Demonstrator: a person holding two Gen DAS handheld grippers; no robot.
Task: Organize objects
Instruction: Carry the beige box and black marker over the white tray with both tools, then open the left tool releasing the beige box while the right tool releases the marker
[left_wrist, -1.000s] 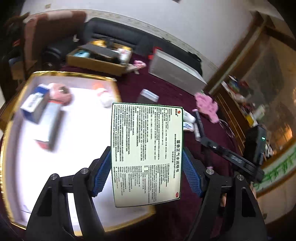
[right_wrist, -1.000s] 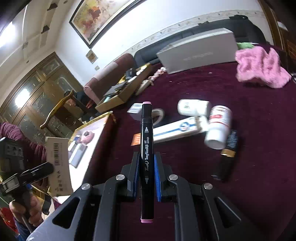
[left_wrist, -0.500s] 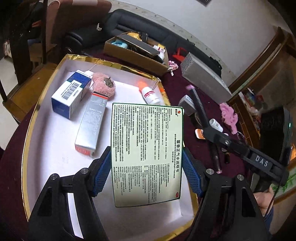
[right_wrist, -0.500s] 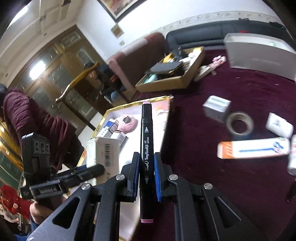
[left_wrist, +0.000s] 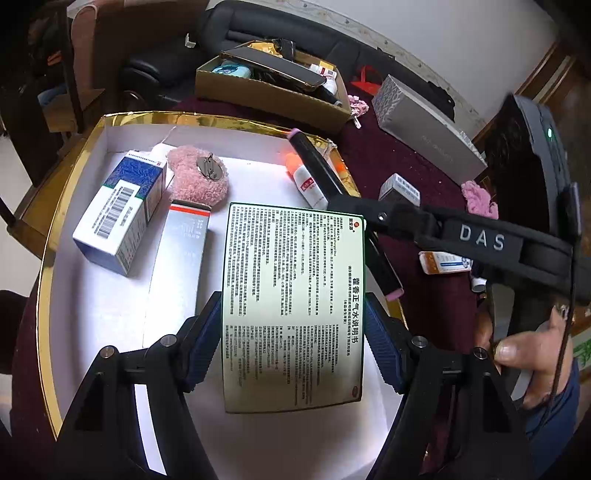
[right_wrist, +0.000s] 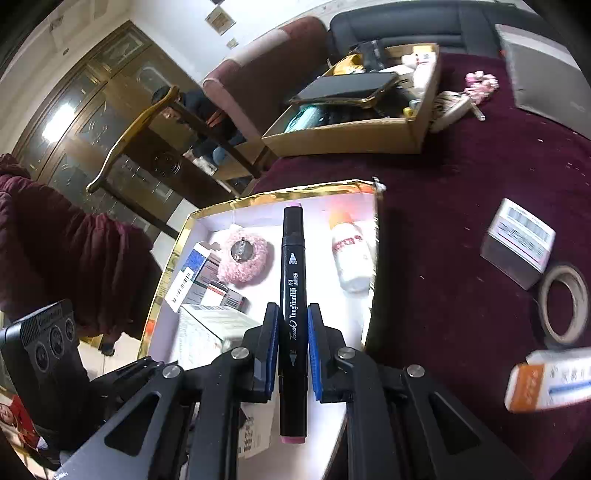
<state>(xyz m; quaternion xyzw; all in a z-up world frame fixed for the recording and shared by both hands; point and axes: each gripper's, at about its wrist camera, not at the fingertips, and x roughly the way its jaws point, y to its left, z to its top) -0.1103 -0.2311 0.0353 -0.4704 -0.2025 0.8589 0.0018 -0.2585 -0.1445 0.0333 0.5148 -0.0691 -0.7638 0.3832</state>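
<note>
My left gripper (left_wrist: 293, 325) is shut on a pale green medicine box (left_wrist: 293, 295) with printed text, held above the white floor of the gold-rimmed tray (left_wrist: 96, 317). My right gripper (right_wrist: 291, 332) is shut on a black art marker (right_wrist: 293, 295) with pink ends, held over the tray's right side (right_wrist: 373, 258). The marker (left_wrist: 321, 166) and right gripper also show in the left wrist view. In the tray lie a blue-white box (left_wrist: 122, 210), a silver box (left_wrist: 184, 251), a pink fluffy clip (left_wrist: 199, 177) and a small white bottle (left_wrist: 308, 184).
On the dark red cloth (right_wrist: 461, 221) lie a small barcode box (right_wrist: 517, 240), a tape roll (right_wrist: 565, 302) and an orange-white tube box (right_wrist: 550, 380). A cardboard box of items (left_wrist: 273, 88) and a grey box (left_wrist: 428, 144) sit at the back.
Both grippers moved left, away from the loose objects on the cloth. The box and the marker now hang over the tray, closer to its floor.
</note>
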